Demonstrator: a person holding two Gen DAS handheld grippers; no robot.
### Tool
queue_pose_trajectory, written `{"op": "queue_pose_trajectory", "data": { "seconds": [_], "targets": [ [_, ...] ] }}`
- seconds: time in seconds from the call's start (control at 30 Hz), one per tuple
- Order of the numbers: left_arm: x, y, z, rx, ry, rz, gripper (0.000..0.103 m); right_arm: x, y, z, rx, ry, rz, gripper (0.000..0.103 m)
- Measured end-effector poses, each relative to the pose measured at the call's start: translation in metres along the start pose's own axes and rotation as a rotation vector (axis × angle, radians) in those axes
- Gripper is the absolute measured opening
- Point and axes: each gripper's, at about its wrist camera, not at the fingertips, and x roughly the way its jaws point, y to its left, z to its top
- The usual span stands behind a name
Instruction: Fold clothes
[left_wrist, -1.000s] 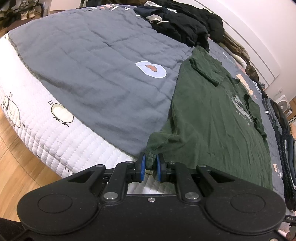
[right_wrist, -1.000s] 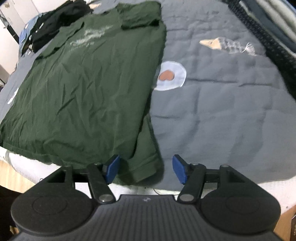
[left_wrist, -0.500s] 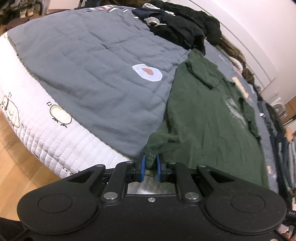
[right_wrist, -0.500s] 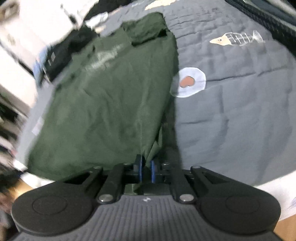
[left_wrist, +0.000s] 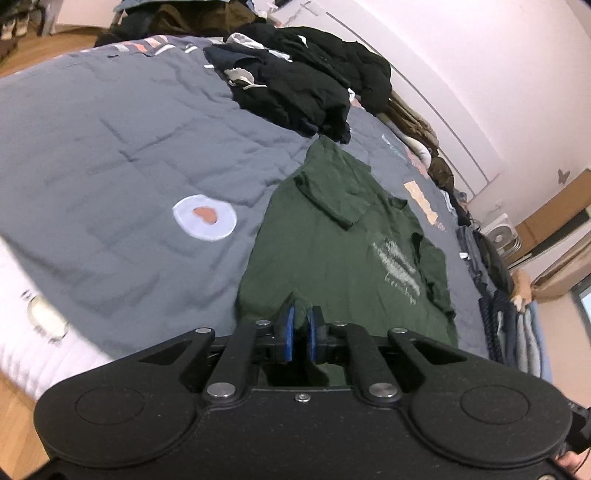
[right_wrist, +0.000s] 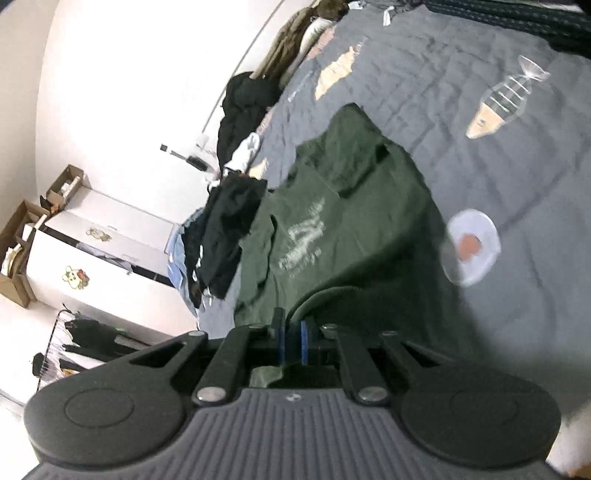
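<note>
Both grippers lifted green tee (left_wrist: 332, 258) hem off quilt (left_wrist: 129, 155).

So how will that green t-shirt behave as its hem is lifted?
Probably floppy: the green t-shirt peaks into a soft fold at the left hand-held gripper. Likely light, since thin pinches from it and the right hand-held gripper raise it.

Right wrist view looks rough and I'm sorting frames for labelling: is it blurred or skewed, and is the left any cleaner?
Right wrist view: tilted hard, motion-smeared across the grey quilt, wall glare. Left wrist view: sharper on the green T-shirt, soft at the mattress edge, fisheye bending throughout.
</note>
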Motion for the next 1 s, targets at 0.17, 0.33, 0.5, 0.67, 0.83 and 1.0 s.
{"op": "queue_pose_trajectory", "data": {
  "seconds": [0.17,0.33,0.5,0.67,0.83,1.0],
  "targets": [
    [0.03,-0.002,0.032,-0.016,0.021,-0.018,0.008,0.028,0.001,0.024,0.032,-0.033,0.009,0.007],
    [0.068,-0.014,0.066,-0.01,0.051,-0.02,0.008,0.054,-0.001,0.049,0.071,-0.082,0.003,0.007],
    [0.105,-0.031,0.098,0.027,0.042,-0.002,0.008,0.081,-0.009,0.074,0.103,-0.126,-0.045,0.007],
    [0.118,-0.033,0.12,0.078,0.001,0.049,0.028,0.11,-0.022,0.097,0.092,-0.146,-0.19,0.009],
    [0.095,-0.036,0.116,0.297,-0.081,0.107,0.051,0.119,-0.018,0.1,-0.058,-0.127,-0.311,0.016],
    [0.086,-0.051,0.086,0.561,-0.013,0.068,0.051,0.101,-0.011,0.096,-0.164,-0.207,-0.324,0.045]
  ]
}}
